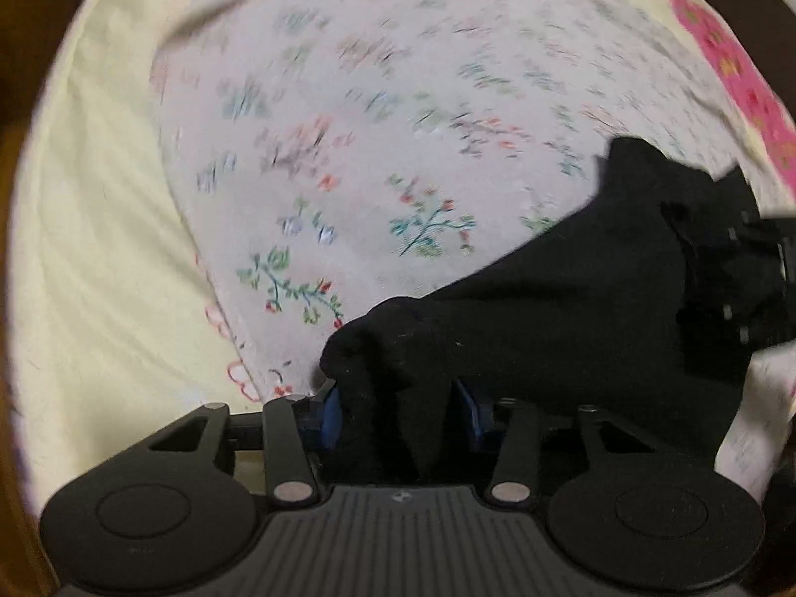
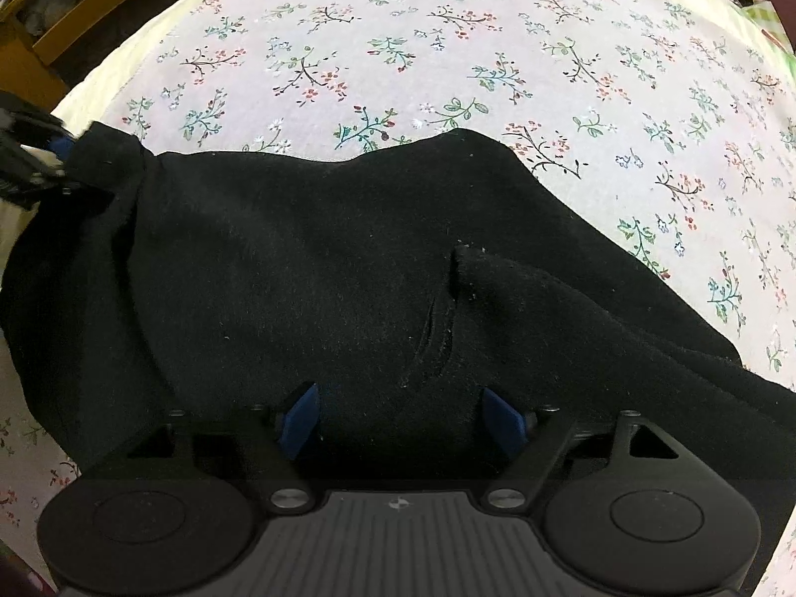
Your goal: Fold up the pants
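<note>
The black pants (image 2: 308, 268) hang in a broad sheet between my two grippers above a floral bedsheet (image 2: 447, 49). In the left wrist view my left gripper (image 1: 398, 408) is shut on a bunched edge of the black pants (image 1: 547, 308), with blue pads (image 1: 331, 413) pressing the cloth. The right gripper (image 1: 746, 268) shows at the far right, also in the cloth. In the right wrist view my right gripper (image 2: 400, 418) holds the pants between its blue pads (image 2: 301, 418); the left gripper (image 2: 30, 159) shows at the far left, pinching a corner.
A pale yellow sheet (image 1: 99, 258) lies left of the floral one, with a pink patterned cloth (image 1: 736, 64) at the upper right. A wooden shelf (image 2: 64, 15) with cloth stands beyond the bed's far left edge.
</note>
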The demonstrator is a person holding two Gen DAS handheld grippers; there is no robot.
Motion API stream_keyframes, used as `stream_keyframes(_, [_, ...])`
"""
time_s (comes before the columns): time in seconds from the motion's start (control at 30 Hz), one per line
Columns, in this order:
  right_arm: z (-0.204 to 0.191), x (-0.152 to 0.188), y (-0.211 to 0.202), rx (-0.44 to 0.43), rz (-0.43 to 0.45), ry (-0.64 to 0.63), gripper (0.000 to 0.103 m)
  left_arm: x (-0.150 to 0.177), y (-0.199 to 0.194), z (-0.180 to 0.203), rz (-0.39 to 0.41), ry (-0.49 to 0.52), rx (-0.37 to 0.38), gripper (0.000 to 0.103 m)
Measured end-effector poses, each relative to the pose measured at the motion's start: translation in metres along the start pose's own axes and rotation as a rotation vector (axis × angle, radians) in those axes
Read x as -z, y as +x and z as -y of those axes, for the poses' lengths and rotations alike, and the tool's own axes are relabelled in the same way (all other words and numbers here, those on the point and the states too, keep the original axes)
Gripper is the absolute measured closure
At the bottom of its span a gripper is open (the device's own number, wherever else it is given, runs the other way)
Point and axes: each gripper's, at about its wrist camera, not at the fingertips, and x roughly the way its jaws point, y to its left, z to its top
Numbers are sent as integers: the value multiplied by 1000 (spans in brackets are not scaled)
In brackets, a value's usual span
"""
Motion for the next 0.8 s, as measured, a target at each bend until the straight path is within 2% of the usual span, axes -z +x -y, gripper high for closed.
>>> stream_keyframes(0.1, [2, 0, -2, -10, 7, 17, 44, 1, 5, -7, -4, -49, 14, 47])
stream_keyframes(0.2, [6, 2, -2, -20, 26, 26, 47, 6, -4, 12, 18, -12, -35, 59])
stream_keyframes(0.27, [8, 4, -4, -13, 41, 26, 56, 10, -13, 26, 37, 7, -64, 68])
stream_keyframes(0.33, [11, 6, -8, -8, 55, 30, 66, 11, -23, 31, 64, -21, -74, 73])
stream_keyframes(0.37, [15, 7, -10, -13, 62, 39, 72, 11, -28, 34, 79, -46, -75, 74])
stream_keyframes(0.43, [24, 9, -15, -42, 77, 66, 77, 10, -39, 37, 105, -80, -63, 75])
stream_keyframes(0.6, [35, 17, -23, -96, 126, 119, 82, 4, -61, 67, 157, -154, 48, 76])
stream_keyframes(0.8, [51, 30, -28, -222, 189, 212, 77, -18, -75, 136, 206, -177, 259, 80])
